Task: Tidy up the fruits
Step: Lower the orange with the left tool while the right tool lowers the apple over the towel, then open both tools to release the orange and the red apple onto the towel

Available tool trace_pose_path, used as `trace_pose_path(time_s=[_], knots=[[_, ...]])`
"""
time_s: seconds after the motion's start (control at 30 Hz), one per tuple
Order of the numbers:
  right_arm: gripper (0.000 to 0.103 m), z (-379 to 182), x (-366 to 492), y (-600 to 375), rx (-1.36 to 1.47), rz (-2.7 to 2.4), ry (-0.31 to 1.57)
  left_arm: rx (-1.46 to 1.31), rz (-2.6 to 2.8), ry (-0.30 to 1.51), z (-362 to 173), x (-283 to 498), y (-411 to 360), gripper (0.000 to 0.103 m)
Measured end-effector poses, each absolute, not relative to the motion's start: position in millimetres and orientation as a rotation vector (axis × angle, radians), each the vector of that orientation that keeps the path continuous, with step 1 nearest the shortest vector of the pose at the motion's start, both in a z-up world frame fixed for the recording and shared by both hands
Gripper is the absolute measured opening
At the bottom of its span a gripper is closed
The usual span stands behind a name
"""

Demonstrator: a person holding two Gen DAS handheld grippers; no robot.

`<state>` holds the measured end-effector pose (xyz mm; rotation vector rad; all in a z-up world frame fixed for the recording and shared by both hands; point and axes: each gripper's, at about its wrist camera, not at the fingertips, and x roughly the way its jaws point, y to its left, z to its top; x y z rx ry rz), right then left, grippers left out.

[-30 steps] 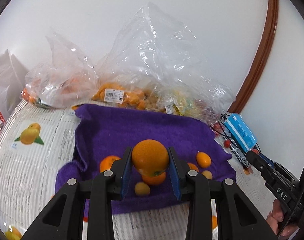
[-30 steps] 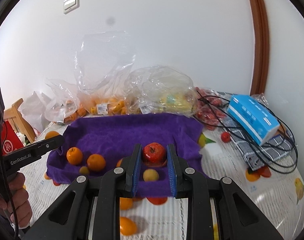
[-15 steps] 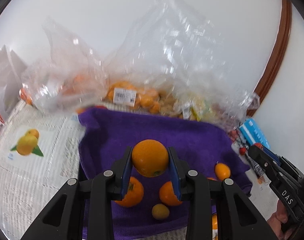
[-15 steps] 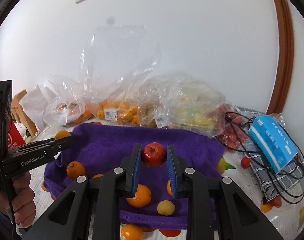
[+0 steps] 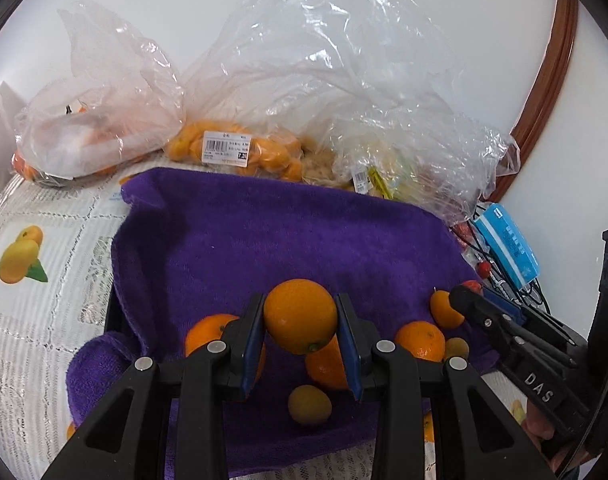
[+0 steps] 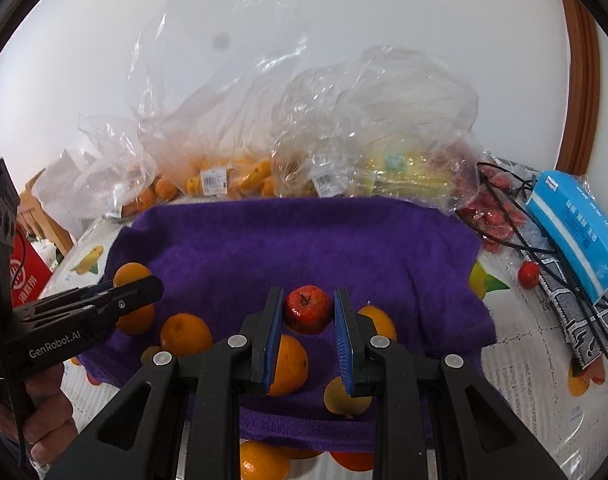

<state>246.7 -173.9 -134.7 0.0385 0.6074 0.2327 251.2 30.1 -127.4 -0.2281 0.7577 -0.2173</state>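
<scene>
My left gripper (image 5: 299,316) is shut on a large orange (image 5: 299,315) and holds it above the near part of the purple towel (image 5: 287,240). My right gripper (image 6: 308,312) is shut on a small red apple (image 6: 308,309) above the same towel (image 6: 304,240). Several oranges (image 5: 420,340) and a small yellow fruit (image 5: 310,400) lie on the towel's near edge. In the right wrist view, oranges (image 6: 185,334) and a yellow fruit (image 6: 344,398) lie below the fingers. The left gripper (image 6: 115,300) shows at the left there, the right gripper (image 5: 480,304) at the right of the left wrist view.
Clear plastic bags of fruit (image 5: 231,148) line the wall behind the towel, also in the right wrist view (image 6: 239,176). A blue box (image 6: 576,232), black cables (image 6: 544,248) and a small red fruit (image 6: 528,274) lie right. A red box (image 6: 25,272) stands left.
Both grippers have moved forward over the towel and lower toward it, each still holding its fruit. The bags at the back look nearer.
</scene>
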Motion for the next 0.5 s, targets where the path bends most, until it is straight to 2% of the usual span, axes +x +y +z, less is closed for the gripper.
trace_pose_path(time_s=[0.5], knots=[[0.025, -152, 254, -169, 0.027, 0.237, 0.664, -0.227, -0.245, 0.774, -131, 249, 28, 0.033]])
